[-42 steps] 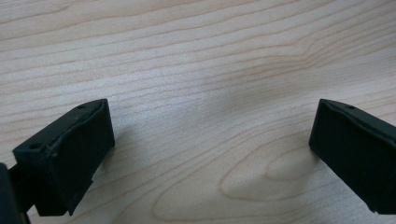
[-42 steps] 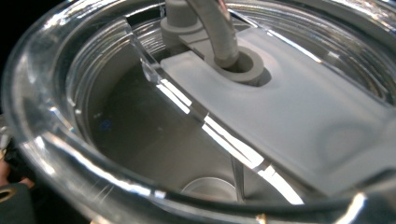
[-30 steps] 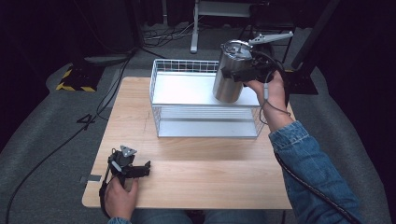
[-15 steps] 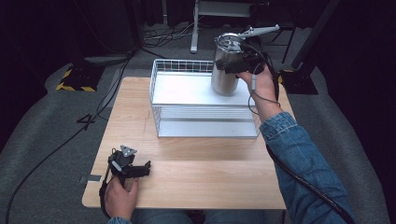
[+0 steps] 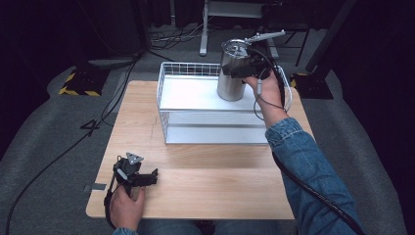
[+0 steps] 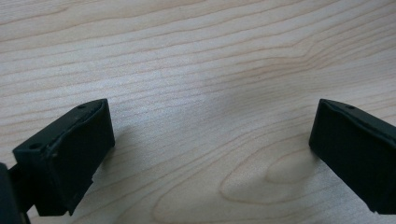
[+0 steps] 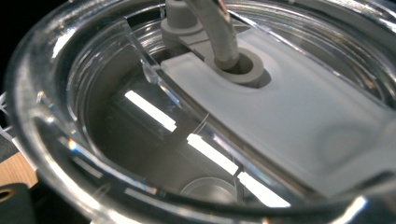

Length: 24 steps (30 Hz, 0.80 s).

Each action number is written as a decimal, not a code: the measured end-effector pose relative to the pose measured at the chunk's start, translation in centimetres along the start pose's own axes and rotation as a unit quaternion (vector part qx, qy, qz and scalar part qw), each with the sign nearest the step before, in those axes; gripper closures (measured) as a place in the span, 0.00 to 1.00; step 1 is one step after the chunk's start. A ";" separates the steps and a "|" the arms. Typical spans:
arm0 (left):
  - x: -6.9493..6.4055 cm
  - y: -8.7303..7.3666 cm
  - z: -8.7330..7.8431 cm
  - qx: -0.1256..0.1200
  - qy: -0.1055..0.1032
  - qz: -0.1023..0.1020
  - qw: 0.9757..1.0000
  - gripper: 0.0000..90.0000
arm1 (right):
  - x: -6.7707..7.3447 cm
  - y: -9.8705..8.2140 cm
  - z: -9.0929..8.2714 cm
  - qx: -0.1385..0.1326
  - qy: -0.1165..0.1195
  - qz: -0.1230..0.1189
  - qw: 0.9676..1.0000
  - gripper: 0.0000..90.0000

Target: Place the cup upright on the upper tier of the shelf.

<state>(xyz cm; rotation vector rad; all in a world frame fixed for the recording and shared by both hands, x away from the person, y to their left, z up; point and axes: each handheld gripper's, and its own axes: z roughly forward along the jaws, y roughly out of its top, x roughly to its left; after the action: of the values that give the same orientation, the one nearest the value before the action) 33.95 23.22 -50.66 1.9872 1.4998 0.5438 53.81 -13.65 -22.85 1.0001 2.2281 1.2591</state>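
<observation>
A steel tumbler [image 5: 231,81] with a clear lid [image 7: 299,121] and a pale straw [image 7: 219,32] hangs upright over the back right part of the white wire basket [image 5: 166,112]. My right gripper [image 5: 240,66] is shut on the tumbler's upper part, near the rim. I cannot tell whether the tumbler's base touches the basket floor. At the front left of the wooden table [image 5: 220,181] my left gripper [image 5: 147,177] lies on the wood. Its jaws stand wide open with bare table between them in the left gripper view [image 6: 210,149].
The basket takes up the far middle of the table. Cables run over the grey floor at the left, near a yellow-and-black striped block [image 5: 78,83]. A metal stand [image 5: 235,10] rises behind the basket.
The right hand carried the tumbler to the left and a little down, from above the basket's right rim to over its floor. The left gripper kept still.
</observation>
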 end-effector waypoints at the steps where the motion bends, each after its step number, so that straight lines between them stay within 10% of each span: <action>1: 0.0 0.0 0.0 0.000 0.000 0.000 1.000 0.01 | 0.0 -0.1 0.1 -0.001 0.002 0.002 1.000 0.04; 24: 0.0 0.0 0.0 0.000 0.001 0.001 1.000 0.01 | 0.2 -0.7 0.2 -0.024 -0.010 -0.018 1.000 0.00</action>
<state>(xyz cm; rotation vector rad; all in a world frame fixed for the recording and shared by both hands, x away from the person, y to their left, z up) 33.96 23.22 -50.65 1.9885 1.5001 0.5455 53.49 -13.61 -23.49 0.9468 2.1806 1.2760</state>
